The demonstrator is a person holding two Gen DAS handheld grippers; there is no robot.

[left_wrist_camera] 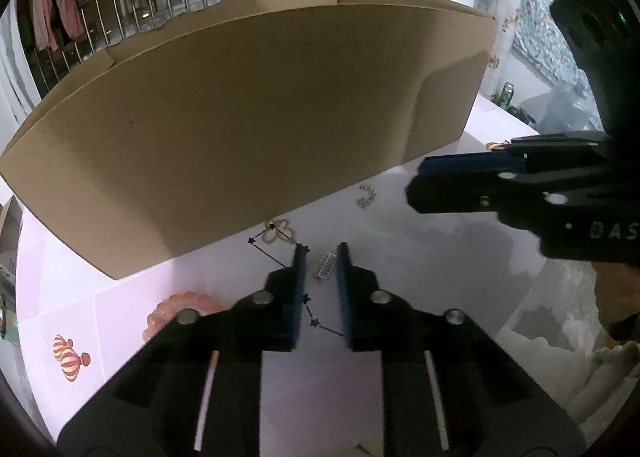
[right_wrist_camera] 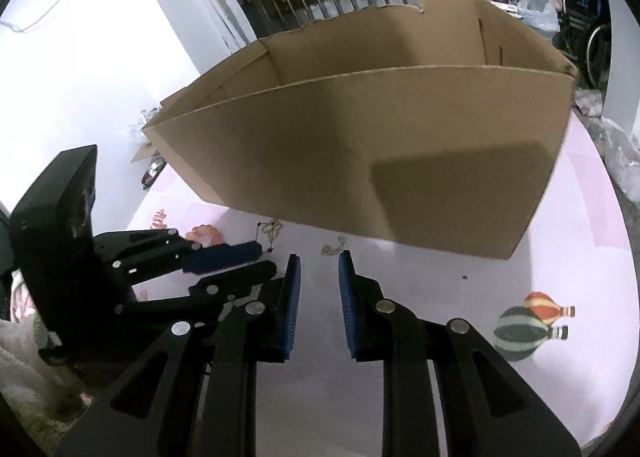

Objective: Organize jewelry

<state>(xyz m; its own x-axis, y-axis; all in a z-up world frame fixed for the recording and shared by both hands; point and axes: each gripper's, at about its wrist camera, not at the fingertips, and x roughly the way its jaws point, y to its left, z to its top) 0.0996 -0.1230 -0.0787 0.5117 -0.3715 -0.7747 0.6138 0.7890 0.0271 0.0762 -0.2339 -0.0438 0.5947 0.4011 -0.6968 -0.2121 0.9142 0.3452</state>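
Looking from the nearest part outward: the left gripper (left_wrist_camera: 320,253) points down at the table (left_wrist_camera: 440,257), and its jaws stand a little apart. A small silver piece (left_wrist_camera: 325,267) lies on the table cover between the fingertips. The pads do not seem to press it, so I judge it is not grasped. The right gripper (right_wrist_camera: 319,257) hovers just beside it, also released, with nothing between its jaws.

A little further, on the left side, lies a pink bead bracelet (left_wrist_camera: 176,309). Behind it, close to the foot of the box, there is a gold flower-shaped piece (left_wrist_camera: 280,233), and more to the right a gold chain (left_wrist_camera: 366,197). All of these rest on the table, apart from each other.

Behind them stands a large cardboard box (left_wrist_camera: 240,117) with an open top, reaching toward the far edge of the table. The right wrist view shows only the upper inside walls. The floor of the box is hidden, so I cannot tell whether any jewelry is already inside.

In my judgement the task is at an early stage. At least four pieces wait outside the box, and the silver piece seems to be the one in hand.
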